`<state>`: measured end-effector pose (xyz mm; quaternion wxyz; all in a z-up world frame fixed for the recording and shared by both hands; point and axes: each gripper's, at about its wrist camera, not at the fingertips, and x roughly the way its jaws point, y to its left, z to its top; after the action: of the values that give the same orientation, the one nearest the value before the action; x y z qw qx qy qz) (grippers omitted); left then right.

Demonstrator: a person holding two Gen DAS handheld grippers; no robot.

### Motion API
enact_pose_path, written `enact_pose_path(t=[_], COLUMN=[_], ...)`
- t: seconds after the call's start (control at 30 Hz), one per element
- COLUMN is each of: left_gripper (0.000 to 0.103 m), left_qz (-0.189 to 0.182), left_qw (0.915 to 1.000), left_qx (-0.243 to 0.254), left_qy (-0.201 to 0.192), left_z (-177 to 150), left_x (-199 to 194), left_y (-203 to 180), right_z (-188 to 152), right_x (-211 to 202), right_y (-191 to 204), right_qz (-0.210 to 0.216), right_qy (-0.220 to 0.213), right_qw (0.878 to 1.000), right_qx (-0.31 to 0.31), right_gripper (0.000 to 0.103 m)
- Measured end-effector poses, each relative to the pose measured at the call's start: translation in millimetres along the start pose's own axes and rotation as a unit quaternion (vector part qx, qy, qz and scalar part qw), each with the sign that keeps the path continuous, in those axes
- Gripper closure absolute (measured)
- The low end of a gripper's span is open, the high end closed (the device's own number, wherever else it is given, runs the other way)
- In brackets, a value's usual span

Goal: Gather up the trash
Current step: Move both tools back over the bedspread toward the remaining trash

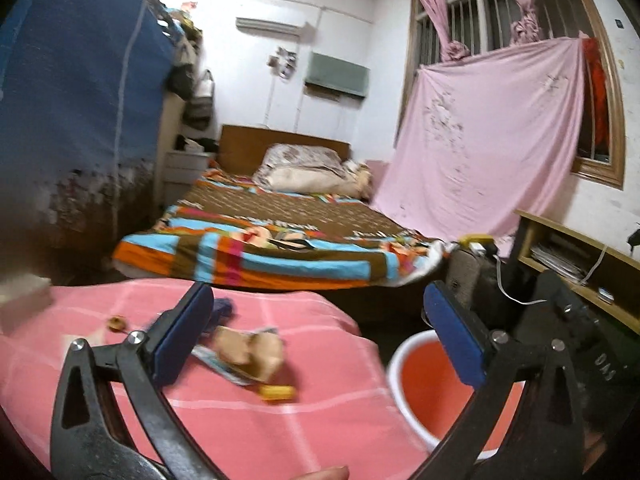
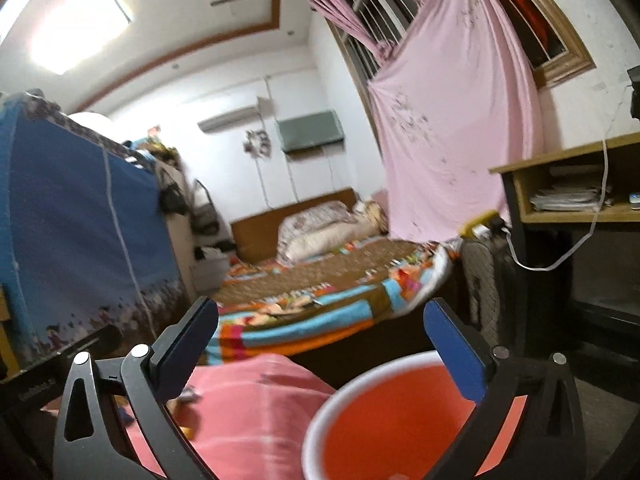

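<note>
Trash lies on a pink checked cloth (image 1: pixel 248 432): crumpled brown paper (image 1: pixel 250 354) on a printed wrapper (image 1: pixel 218 364), a small yellow piece (image 1: pixel 276 392) and a tiny brownish scrap (image 1: pixel 117 324). A red bucket with a white rim (image 1: pixel 428 384) stands just right of the cloth. My left gripper (image 1: pixel 316 340) is open above the cloth's right edge, nothing between its blue pads. My right gripper (image 2: pixel 320 348) is open too, empty, hovering over the bucket (image 2: pixel 384 428) and the cloth's end (image 2: pixel 248 400).
A bed with a colourful striped blanket (image 1: pixel 280 240) fills the middle of the room. A blue fabric wardrobe (image 1: pixel 76 112) stands left. A wooden desk with a shelf (image 1: pixel 580 264) and a white cable sits right, a pink sheet (image 1: pixel 488 140) hanging below the window.
</note>
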<state>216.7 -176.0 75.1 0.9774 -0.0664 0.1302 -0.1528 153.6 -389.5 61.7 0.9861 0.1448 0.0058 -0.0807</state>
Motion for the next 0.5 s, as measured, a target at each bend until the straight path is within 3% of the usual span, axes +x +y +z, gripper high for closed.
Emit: enact_pose_path(t=[0.27, 0.5], left_gripper=[0.013, 0.013], left_qz=[0.054, 0.101], left_qw=[0.998, 0.9934], left_qx=[0.009, 0.027], left_qy=[-0.031, -0.046], left_z=[1, -3], left_x=[-32, -58], left_y=[52, 100], right_z=[-4, -14], right_x=[-8, -9], right_y=[50, 90], right_qz=[0.052, 0.096], right_qy=[-0.037, -0.039], right_qw=[0.998, 0.993], right_qx=[-0.025, -0.049], right_gripper=[0.0, 0.0])
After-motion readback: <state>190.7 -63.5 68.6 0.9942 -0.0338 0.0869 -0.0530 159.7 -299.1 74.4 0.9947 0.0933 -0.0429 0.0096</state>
